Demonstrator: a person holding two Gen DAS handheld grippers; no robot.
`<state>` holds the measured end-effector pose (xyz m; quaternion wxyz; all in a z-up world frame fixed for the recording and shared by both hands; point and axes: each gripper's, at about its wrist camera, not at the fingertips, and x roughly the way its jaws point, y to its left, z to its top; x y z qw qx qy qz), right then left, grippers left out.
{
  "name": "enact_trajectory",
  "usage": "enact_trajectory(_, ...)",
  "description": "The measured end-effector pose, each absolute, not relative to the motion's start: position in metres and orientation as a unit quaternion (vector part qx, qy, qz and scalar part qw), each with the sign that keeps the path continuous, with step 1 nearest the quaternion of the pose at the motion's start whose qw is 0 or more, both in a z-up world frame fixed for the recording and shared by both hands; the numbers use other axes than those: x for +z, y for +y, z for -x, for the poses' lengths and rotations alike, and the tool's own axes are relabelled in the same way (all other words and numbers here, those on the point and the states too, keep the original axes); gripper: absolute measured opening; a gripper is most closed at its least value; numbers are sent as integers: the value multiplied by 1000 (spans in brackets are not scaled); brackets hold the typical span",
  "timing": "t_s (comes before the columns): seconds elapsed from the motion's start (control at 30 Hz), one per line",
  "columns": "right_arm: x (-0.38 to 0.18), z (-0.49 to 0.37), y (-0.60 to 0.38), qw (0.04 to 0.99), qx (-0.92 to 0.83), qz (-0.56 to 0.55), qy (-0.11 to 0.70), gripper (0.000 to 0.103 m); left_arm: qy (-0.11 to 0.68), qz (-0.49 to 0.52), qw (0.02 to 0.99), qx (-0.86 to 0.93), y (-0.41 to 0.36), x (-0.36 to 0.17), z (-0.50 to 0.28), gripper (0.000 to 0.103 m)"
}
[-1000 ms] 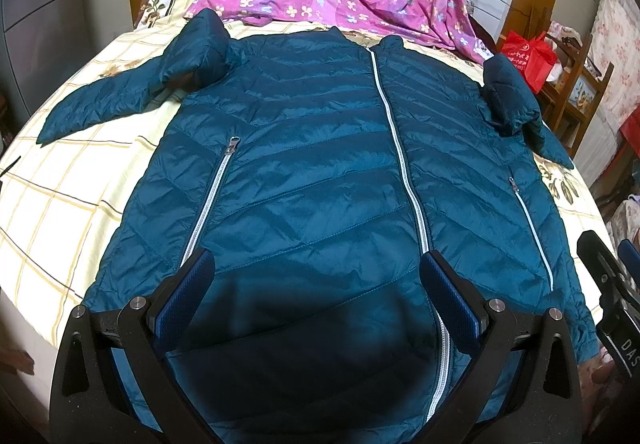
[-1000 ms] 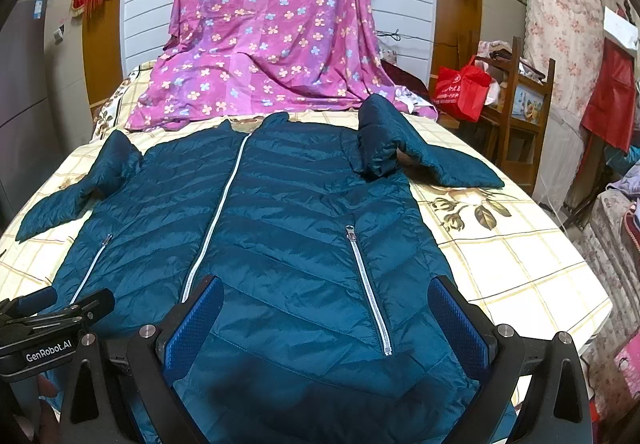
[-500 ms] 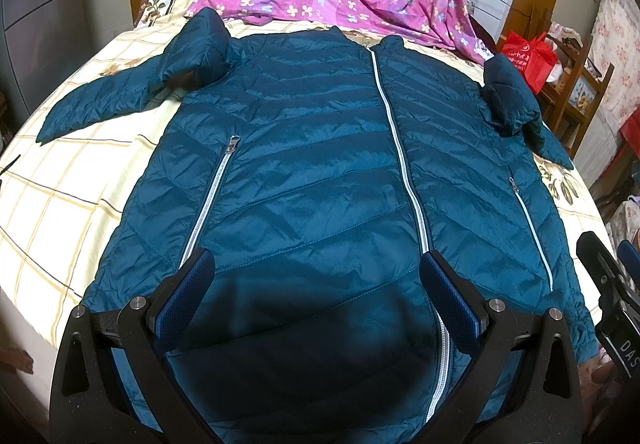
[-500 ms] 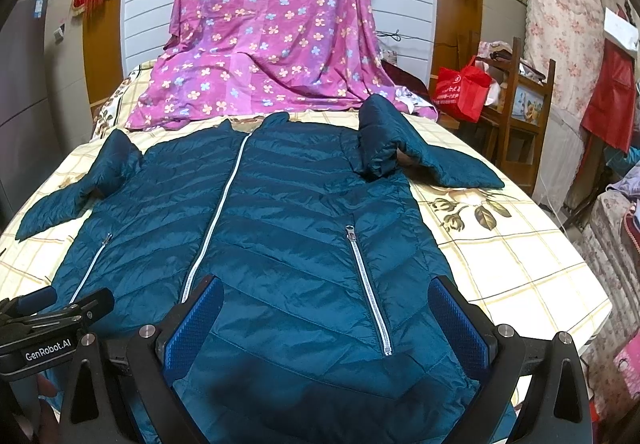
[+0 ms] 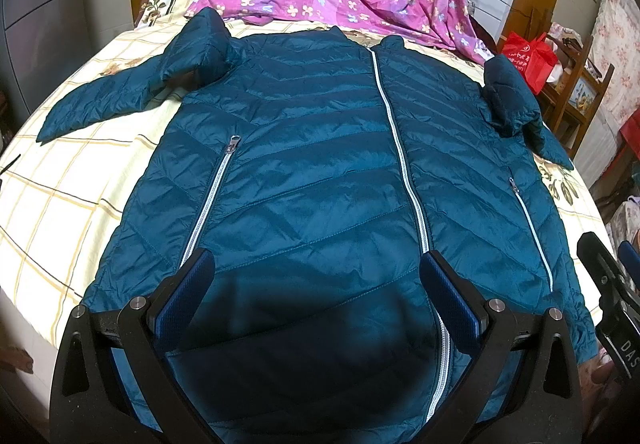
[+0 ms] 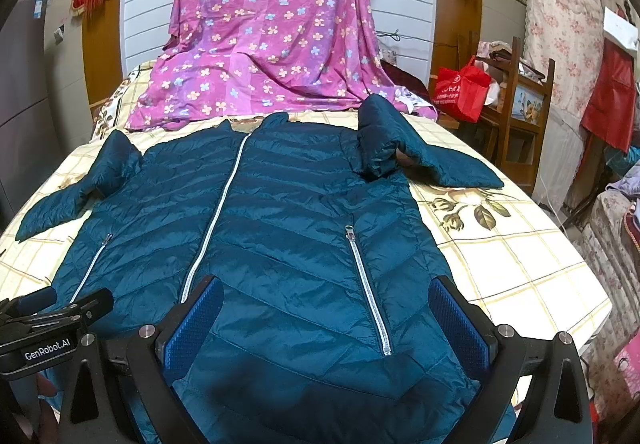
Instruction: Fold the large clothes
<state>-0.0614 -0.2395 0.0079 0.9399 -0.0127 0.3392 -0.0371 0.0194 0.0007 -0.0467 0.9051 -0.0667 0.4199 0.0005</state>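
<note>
A teal quilted puffer jacket (image 5: 320, 171) (image 6: 288, 228) lies flat and zipped on the bed, collar at the far end, hem toward me. Both sleeves (image 5: 132, 95) (image 6: 424, 151) bend at the shoulder and trail outward. My left gripper (image 5: 316, 272) hovers open above the hem, left of the white centre zipper (image 5: 404, 163). Over the hem's right half, near the right pocket zipper (image 6: 370, 296), my right gripper (image 6: 326, 300) is open too. Neither holds any fabric. Each gripper shows at the edge of the other's view.
A cream checked bedspread (image 5: 60, 203) (image 6: 512, 256) covers the bed. A purple floral sheet (image 6: 264, 39) drapes over the headboard end. To the right stand a wooden shelf (image 6: 520, 103) with a red bag (image 6: 460, 87) and hanging cloths.
</note>
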Motion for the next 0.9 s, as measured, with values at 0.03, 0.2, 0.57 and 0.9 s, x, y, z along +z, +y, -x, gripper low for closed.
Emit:
enact_trajectory(0.03,8,61,-239,940,-37,13,339,102,420,67,905,0,1,-46,-20,103)
enact_trajectory(0.2,7,61,-240,940,-37,13,339,102,420,67,905,0,1,-47,-20,103)
enact_trajectory(0.57,8,60,-241,940,-37,14,340,102,420,66,905,0,1,-46,-20,103)
enact_trajectory(0.9,7,60,-242,939,-39,15,341,102,421,66,905,-1,0,-49,-19,103)
